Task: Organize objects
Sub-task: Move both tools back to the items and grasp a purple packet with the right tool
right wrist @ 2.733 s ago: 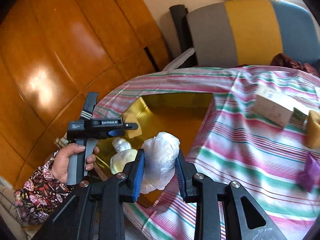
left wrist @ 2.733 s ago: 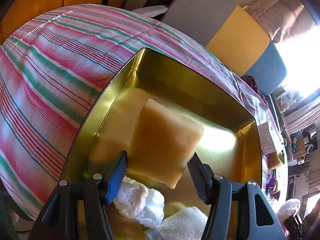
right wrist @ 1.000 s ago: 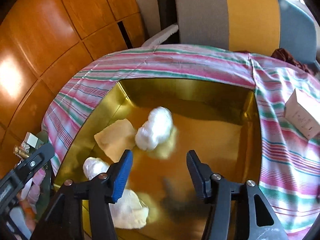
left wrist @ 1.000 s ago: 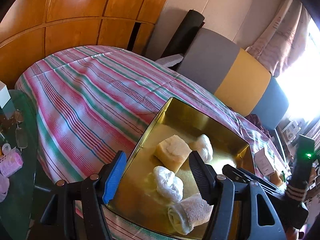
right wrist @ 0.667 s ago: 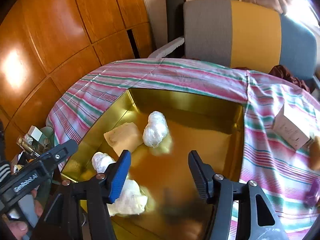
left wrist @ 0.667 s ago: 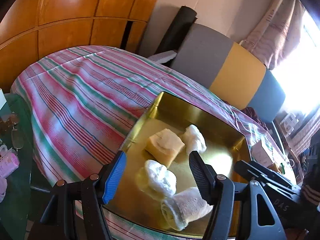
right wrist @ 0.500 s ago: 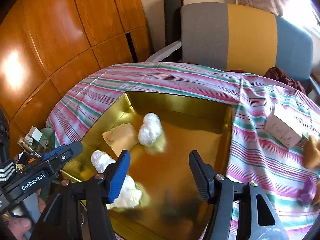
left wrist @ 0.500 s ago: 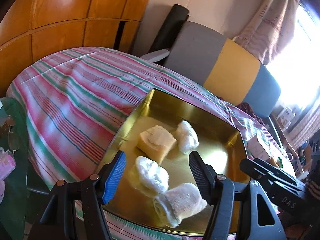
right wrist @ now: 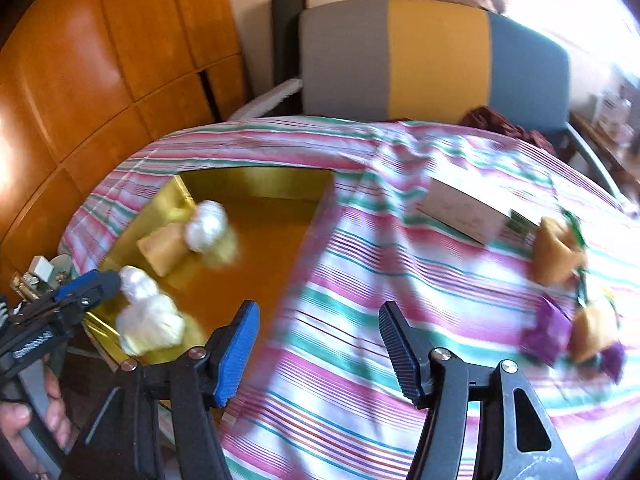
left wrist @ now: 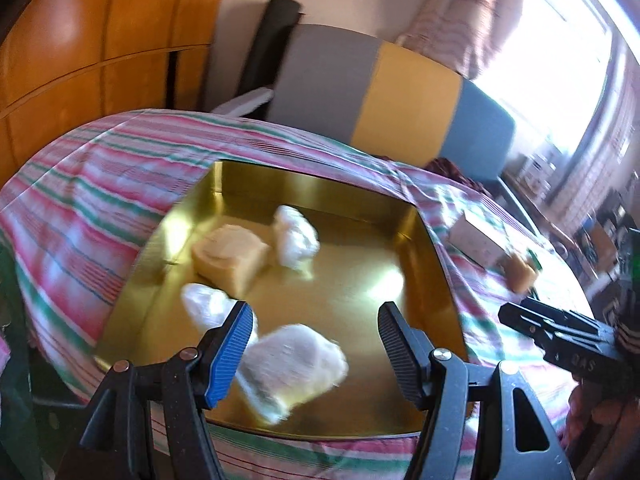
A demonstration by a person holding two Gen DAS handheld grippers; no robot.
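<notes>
Right wrist view has the right tongs (right wrist: 316,342) wide apart and empty, hanging over the striped cloth (right wrist: 360,320) of the bench, with the gold tray (right wrist: 256,280) ahead to their left. Well ahead to their right lie a white box (right wrist: 464,212), two yellowish blocks (right wrist: 554,250) and purple wrappers (right wrist: 548,334), all blurred. Left wrist view shows the left tongs (left wrist: 316,342) just as wide and empty, above the tray's near edge; ahead of them in the tray lie a rolled towel (left wrist: 292,364), a sponge (left wrist: 230,256) and two plastic-wrapped bundles (left wrist: 296,236).

My reading is that this is a gap between loads: four things are in the tray, and the loose ones to the right remain. The next move likely calls for the right tongs to swing right, straddle one block or the box squarely, and close gently, since the blocks look soft.

Behind the bench stands a grey, yellow and blue chair (right wrist: 432,60), with wood panelling (right wrist: 100,60) to the left and a bright window (left wrist: 568,40) to the right.
</notes>
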